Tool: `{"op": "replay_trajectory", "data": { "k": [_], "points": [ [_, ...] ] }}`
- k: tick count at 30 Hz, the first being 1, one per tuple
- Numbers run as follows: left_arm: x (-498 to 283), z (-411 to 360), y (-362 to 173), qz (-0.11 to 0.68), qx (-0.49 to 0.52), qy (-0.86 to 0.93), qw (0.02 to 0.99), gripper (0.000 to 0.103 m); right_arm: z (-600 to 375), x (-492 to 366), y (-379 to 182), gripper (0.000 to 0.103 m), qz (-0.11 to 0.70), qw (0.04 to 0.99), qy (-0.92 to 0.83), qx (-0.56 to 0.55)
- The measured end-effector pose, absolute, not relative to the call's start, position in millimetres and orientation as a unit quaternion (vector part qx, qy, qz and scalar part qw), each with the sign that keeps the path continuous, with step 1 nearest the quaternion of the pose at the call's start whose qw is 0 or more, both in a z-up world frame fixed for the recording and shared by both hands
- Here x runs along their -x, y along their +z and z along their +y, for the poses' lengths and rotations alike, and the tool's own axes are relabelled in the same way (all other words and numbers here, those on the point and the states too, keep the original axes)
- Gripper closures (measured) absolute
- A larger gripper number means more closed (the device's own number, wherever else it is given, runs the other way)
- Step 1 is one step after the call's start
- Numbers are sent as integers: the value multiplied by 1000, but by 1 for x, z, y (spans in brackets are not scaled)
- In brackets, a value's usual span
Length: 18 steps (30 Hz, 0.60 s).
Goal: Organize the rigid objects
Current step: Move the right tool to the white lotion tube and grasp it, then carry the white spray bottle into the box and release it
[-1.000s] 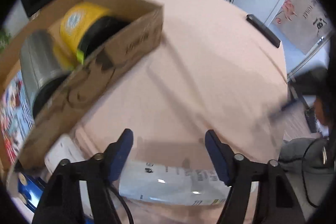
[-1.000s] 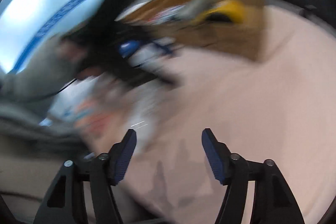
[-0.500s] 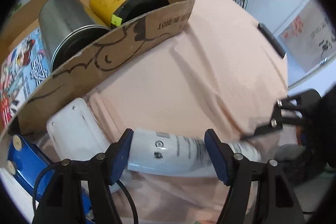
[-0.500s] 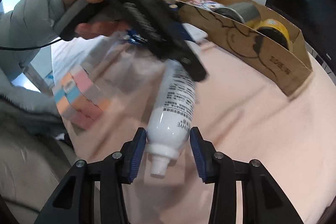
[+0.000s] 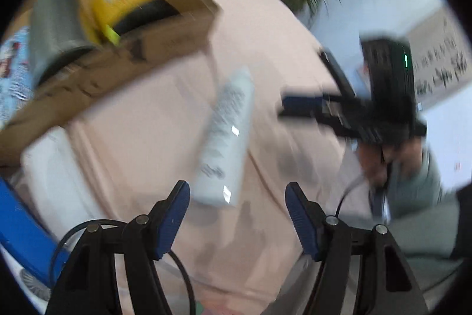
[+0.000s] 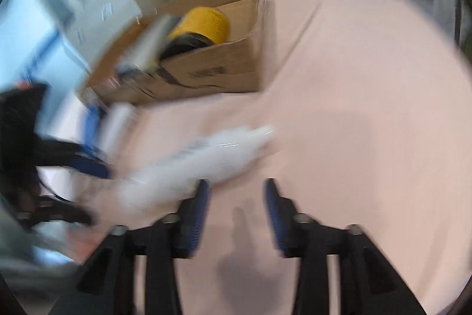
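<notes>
White bottle (image 5: 227, 138) lies on the pink worktop (image 5: 153, 114), free of both grippers — base just ahead of the left gripper (image 5: 236, 214), whose jaws stand wide and empty. Right gripper (image 6: 237, 207) has just been opening, nothing between its jaws, bottle just left of its left finger. Box (image 5: 97, 78) behind holds a yellow tin (image 5: 124, 2) and grey can (image 5: 54, 28) — both views blurred.

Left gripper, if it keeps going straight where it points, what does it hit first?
Probably the white bottle lying on the pink cloth, just ahead of the left gripper; blur leaves the depth uncertain.
</notes>
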<state>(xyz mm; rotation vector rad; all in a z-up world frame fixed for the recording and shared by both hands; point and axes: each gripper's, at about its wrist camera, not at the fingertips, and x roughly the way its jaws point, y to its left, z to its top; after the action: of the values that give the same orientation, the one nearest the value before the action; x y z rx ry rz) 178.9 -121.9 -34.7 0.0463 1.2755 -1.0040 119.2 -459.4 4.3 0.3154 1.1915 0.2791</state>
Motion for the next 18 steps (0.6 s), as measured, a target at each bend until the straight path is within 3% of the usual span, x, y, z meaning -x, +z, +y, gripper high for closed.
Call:
{"op": "replay_trajectory", "data": {
  "k": [1,5,8,9,13,18],
  "points": [
    [-185,-121,-33,570,-22,-437,695,35,-463,-121,0,37,559,794,134,-200],
    [-188,-143,-53,605,-53,-418,676,37,-466,-134,-20,36,570,754,116,-305],
    [-179,-163,-70,625,-76,-408,661,50,-468,-150,-25,44,570,761,83,-297],
    [-176,-168,-75,632,-78,-406,656,61,-466,-154,-26,51,572,765,72,-286],
    [-169,-169,-74,630,-64,-399,663,60,-449,-160,-39,55,575,768,65,-272],
    [-158,-170,-43,597,-54,-389,699,60,-438,-150,-13,57,550,790,83,-256]
  ]
}}
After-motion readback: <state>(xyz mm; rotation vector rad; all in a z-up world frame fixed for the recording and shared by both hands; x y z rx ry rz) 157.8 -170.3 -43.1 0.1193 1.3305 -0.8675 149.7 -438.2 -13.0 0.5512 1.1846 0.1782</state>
